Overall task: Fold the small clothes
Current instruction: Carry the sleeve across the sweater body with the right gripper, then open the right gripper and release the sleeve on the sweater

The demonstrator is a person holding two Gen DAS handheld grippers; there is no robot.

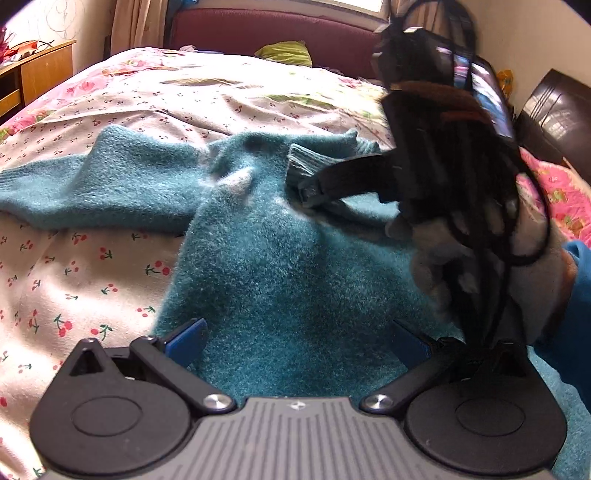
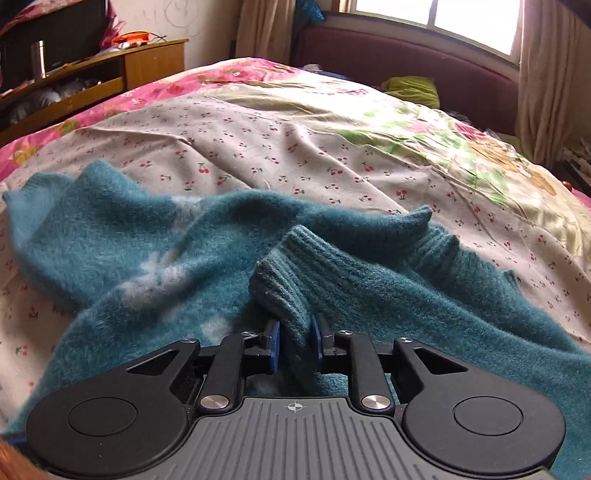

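Observation:
A fuzzy teal sweater [image 1: 266, 258] lies spread on the bed, one sleeve [image 1: 85, 188] stretched out to the left. My left gripper [image 1: 295, 345] is open, its blue pads wide apart low over the sweater's body. My right gripper [image 2: 295, 345] is shut on the ribbed cuff [image 2: 291, 273] of the other sleeve, folded inward over the body. In the left wrist view the right gripper [image 1: 310, 194] reaches in from the right, pinching that cuff [image 1: 306, 166], held by a gloved hand. The sweater [image 2: 147, 258] fills the lower right wrist view.
The bed has a cherry-print sheet [image 1: 92, 273] and a floral cover [image 2: 424, 125]. A maroon headboard [image 1: 273, 33] and a green pillow [image 1: 286, 53] are at the far end. A wooden cabinet [image 2: 122, 74] stands to the left.

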